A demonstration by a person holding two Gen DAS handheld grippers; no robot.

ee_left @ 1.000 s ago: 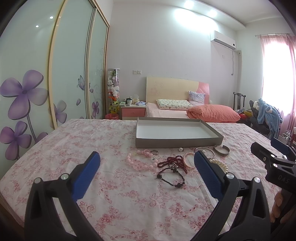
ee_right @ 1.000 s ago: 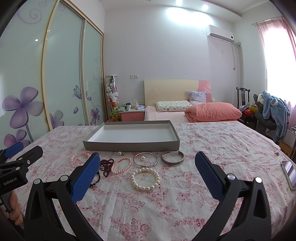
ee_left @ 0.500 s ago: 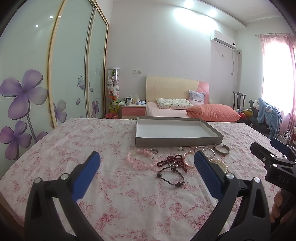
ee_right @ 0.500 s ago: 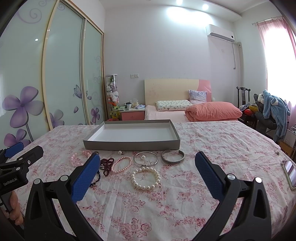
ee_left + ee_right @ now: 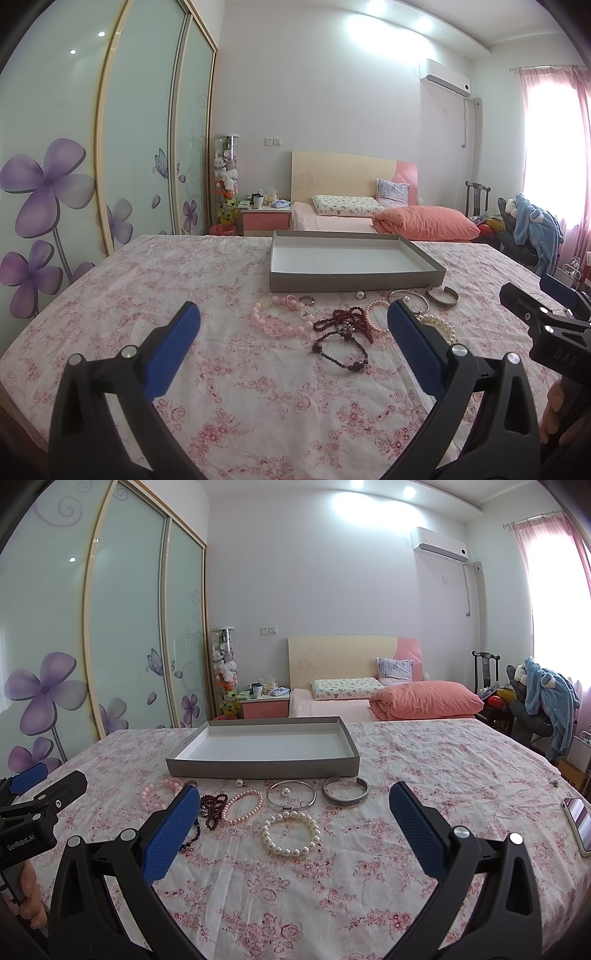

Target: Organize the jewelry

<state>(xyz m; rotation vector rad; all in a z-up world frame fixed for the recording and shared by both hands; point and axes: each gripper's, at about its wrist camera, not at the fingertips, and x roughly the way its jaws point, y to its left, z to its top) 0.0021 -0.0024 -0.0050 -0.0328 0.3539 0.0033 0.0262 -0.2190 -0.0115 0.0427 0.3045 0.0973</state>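
Observation:
A shallow grey tray (image 5: 354,283) (image 5: 258,768), white inside, lies on the floral cloth. In front of it lie a pink bead bracelet (image 5: 275,325), a dark red strand (image 5: 347,319), a black bead bracelet (image 5: 341,353), a small pink pearl bracelet (image 5: 242,806), a white pearl bracelet (image 5: 290,833), a thin silver bangle (image 5: 291,794), a wide silver cuff (image 5: 345,792) and a loose pearl (image 5: 240,783). My left gripper (image 5: 293,325) is open and empty, short of the pink and black bracelets. My right gripper (image 5: 295,805) is open and empty above the white pearl bracelet.
A phone (image 5: 578,821) lies near the table's right edge. Each view shows the other gripper at its side edge: the right one (image 5: 546,325), the left one (image 5: 33,812). A bed (image 5: 369,701), a nightstand and sliding wardrobe doors stand behind the table.
Both grippers have crept slightly forward toward the jewelry. Nothing on the table has moved, and both stay open.

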